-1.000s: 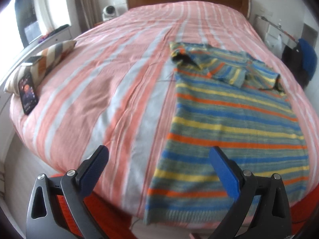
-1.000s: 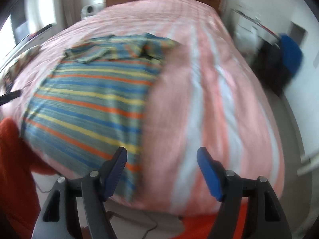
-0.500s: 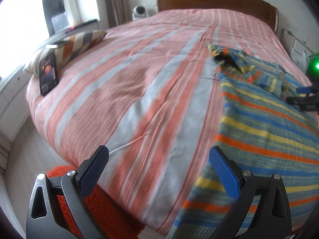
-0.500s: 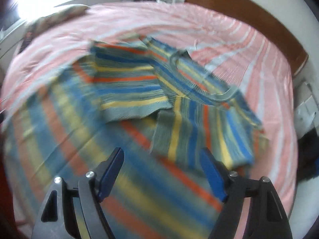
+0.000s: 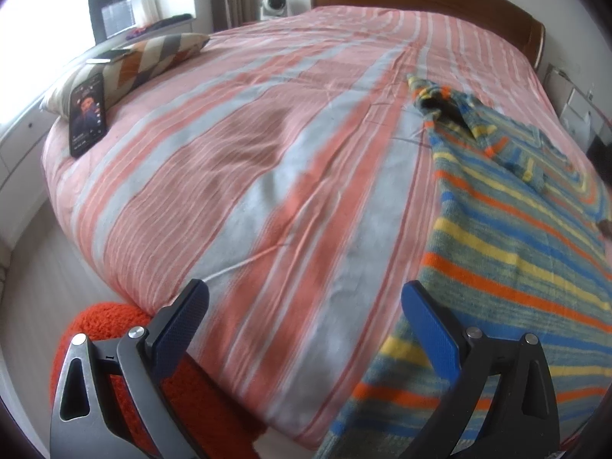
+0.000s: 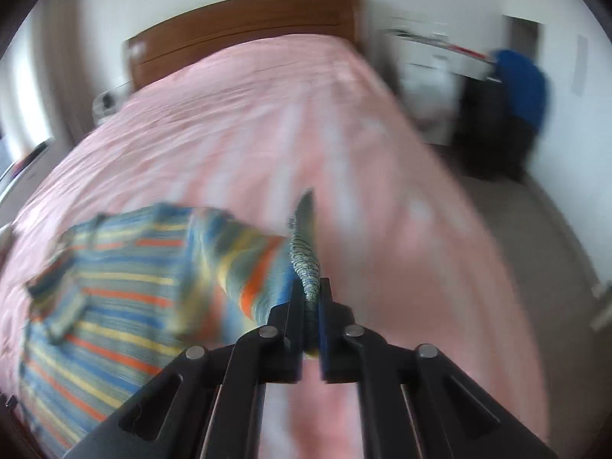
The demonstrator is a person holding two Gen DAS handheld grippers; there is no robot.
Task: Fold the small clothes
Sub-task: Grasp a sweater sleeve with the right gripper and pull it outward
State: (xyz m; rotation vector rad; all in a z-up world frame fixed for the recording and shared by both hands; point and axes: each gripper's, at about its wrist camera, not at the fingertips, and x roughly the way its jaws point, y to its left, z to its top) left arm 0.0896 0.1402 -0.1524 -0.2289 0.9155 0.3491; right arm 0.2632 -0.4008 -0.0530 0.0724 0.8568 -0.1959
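Right wrist view first: my right tongs (image 6: 310, 298) are clamped shut on a fold of the striped sweater (image 6: 114, 287), the knitted edge pinched between the two pads and standing up out of them. From that pinch the fabric runs down and to the left, where the rest of the sweater lies spread on the bed (image 6: 306, 122). This view is smeared with blur, so I cannot tell which part of the garment I have caught. Beyond the sweater I see the wooden headboard (image 6: 244, 26) at the far end of the bed, and off the bed's right side a blue thing (image 6: 520, 84) against something dark, too blurred to name.

On the left wrist view, my left tongs (image 5: 302, 329) stand wide apart and hold nothing, hanging over the near edge of the bed. The right pad sits over the sweater's near left border; the left pad is over the bare striped bedcover (image 5: 244, 160). The sweater (image 5: 516, 237) lies on the right part of the bed, its lower hem draping over the near edge, with a folded-in sleeve (image 5: 508, 145) lying across its far end. On the far left corner of the bed there is a patterned pillow (image 5: 149, 57) with a phone (image 5: 87, 114) leaning against it, screen lit. Below the bed's near edge, beside my left pad, is something fuzzy and orange-red (image 5: 111, 325).
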